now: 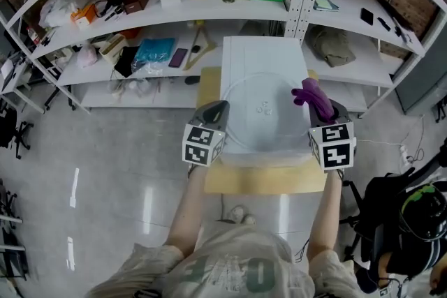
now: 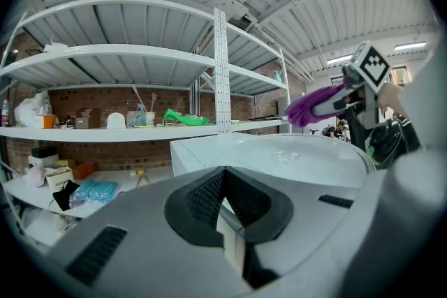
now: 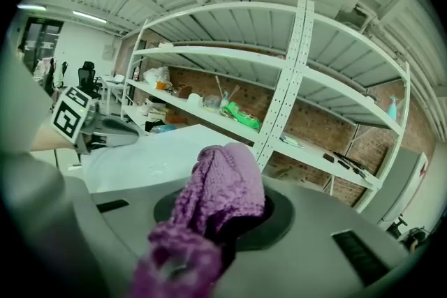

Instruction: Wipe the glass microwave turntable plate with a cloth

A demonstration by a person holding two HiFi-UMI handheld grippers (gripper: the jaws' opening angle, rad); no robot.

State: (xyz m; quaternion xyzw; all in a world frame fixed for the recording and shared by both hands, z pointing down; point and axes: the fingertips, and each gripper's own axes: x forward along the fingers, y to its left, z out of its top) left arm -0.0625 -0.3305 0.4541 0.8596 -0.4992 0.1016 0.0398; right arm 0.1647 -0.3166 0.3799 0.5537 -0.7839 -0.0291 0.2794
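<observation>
On the white top [image 1: 258, 52] the glass plate [image 1: 237, 123] lies flat. The right gripper [image 1: 328, 112] is clamped on the purple cloth [image 1: 314, 98] — press it flat and sweep in circles. The left gripper [image 1: 213, 112], jaws together and empty, could steady the rim.

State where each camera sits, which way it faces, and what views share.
Head view: on the head, steeply down at the glass plate; forearms, both grippers show.
Left gripper view: on the left gripper, jaws toward shelves across the plate.
Right gripper view: on the right gripper, its purple cloth in front.
All share the plate.
</observation>
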